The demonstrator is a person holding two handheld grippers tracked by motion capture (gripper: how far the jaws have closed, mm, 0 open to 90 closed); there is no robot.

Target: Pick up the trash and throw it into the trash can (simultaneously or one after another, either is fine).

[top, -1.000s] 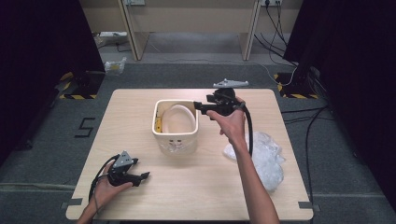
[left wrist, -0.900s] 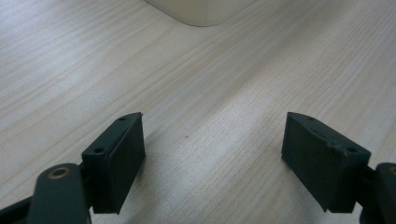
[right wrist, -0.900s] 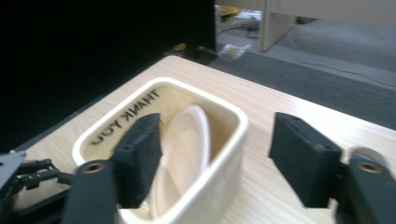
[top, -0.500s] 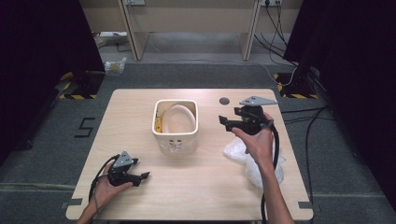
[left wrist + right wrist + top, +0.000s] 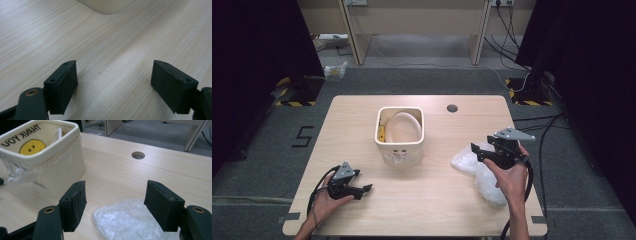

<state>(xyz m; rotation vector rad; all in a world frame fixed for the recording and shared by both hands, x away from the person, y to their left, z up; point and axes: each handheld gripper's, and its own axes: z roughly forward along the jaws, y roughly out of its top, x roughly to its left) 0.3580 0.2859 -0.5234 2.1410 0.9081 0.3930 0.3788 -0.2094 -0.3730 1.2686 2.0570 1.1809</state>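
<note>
Above a crumpled plastic bag (image 5: 125, 220), the right gripper (image 5: 115, 207) hovered, jaws wide apart and empty, having just narrowed slightly.

left claw (image 5: 365, 189): held low at the near left, jaws spread wide, nothing between them
right claw (image 5: 475, 150): at the right, jaws apart and just closing a little, nothing gripped
forearms: both enter from the near edge

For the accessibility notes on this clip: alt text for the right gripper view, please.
The right gripper hovers with open jaws just above crumpled clear plastic bags on a light wooden table. To the left stands a cream bin lined with a smiley "THANK YOU" bag.
</note>
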